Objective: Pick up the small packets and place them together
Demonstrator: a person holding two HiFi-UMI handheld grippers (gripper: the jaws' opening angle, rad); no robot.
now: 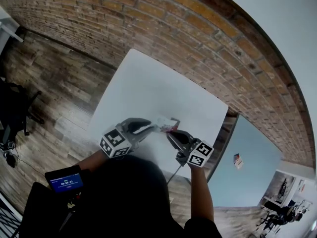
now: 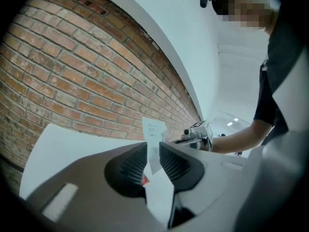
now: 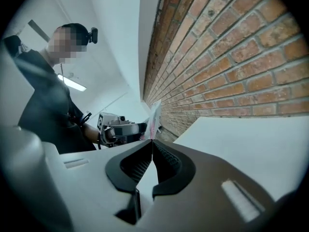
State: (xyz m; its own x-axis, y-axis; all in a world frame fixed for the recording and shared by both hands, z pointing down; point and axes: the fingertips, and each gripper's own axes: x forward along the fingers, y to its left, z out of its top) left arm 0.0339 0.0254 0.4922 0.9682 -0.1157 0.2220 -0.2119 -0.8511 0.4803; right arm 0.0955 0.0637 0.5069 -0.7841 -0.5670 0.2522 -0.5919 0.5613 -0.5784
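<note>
Standing on edge between the slightly parted jaws of the left gripper (image 1: pixel 150 128), a small packet (image 2: pixel 153 138) is seen above the white table (image 1: pixel 148 83), near its edge closest to the person. Its other end is pinched by the right gripper (image 1: pixel 170 133), whose jaws are closed tight on it. Both grippers are held tip to tip.

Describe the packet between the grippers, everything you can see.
The packet is a thin, flat white sachet, paper-like, with faint print near its top and a red patch lower down. It stands upright on edge, held in the air over the table. The right gripper is shut on one edge; the left gripper has its jaws slightly apart around the other side, the packet between them. Whether it is one packet or several together can't be told.
</note>
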